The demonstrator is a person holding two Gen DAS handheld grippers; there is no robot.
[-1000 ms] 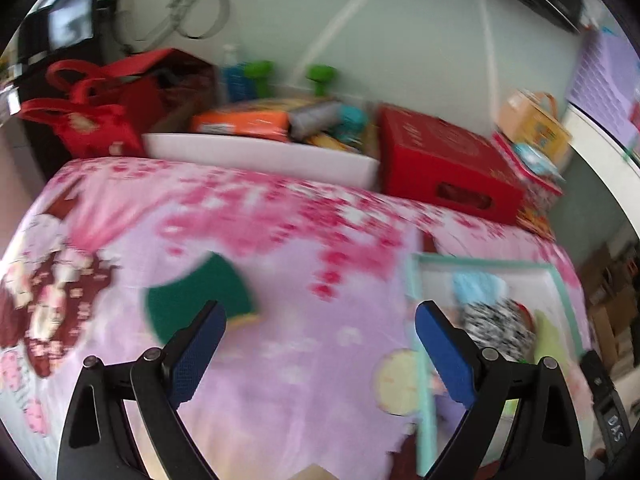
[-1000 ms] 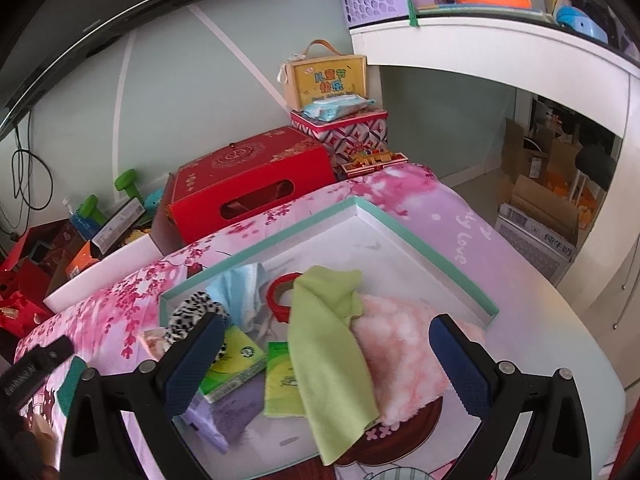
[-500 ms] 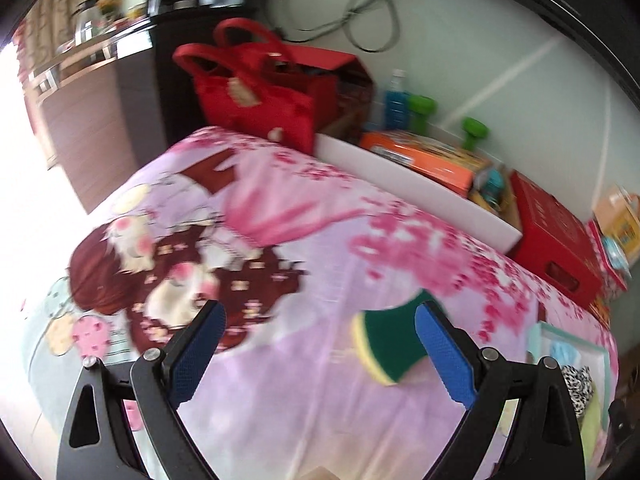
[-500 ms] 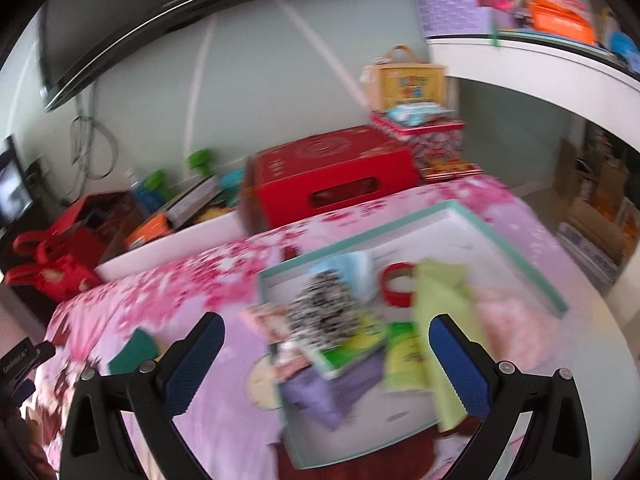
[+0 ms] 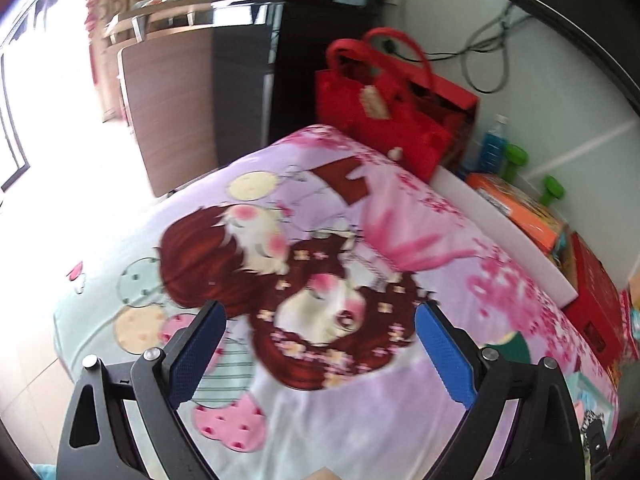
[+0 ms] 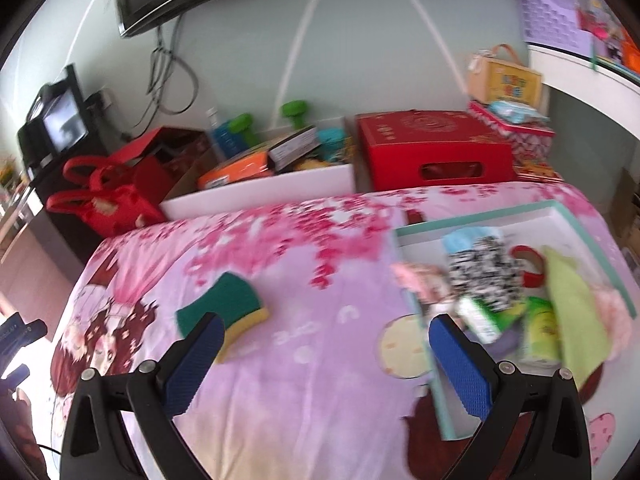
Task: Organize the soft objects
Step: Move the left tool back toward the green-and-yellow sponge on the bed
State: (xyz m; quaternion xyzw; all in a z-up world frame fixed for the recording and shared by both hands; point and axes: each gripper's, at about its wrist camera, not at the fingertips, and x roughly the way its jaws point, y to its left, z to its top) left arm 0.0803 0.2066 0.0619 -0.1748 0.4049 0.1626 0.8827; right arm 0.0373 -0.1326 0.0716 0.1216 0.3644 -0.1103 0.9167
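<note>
Sponge lies loose on the bed, left of the tray that holds the other soft items. Step in hand, as judged: fetching the sponge. Right gripper and left gripper have jaws wide apart, holding nothing. Next move calls for closing on the sponge, then carrying it right to the tray. No writing is legible.

Both tongs agape, empty.
</note>
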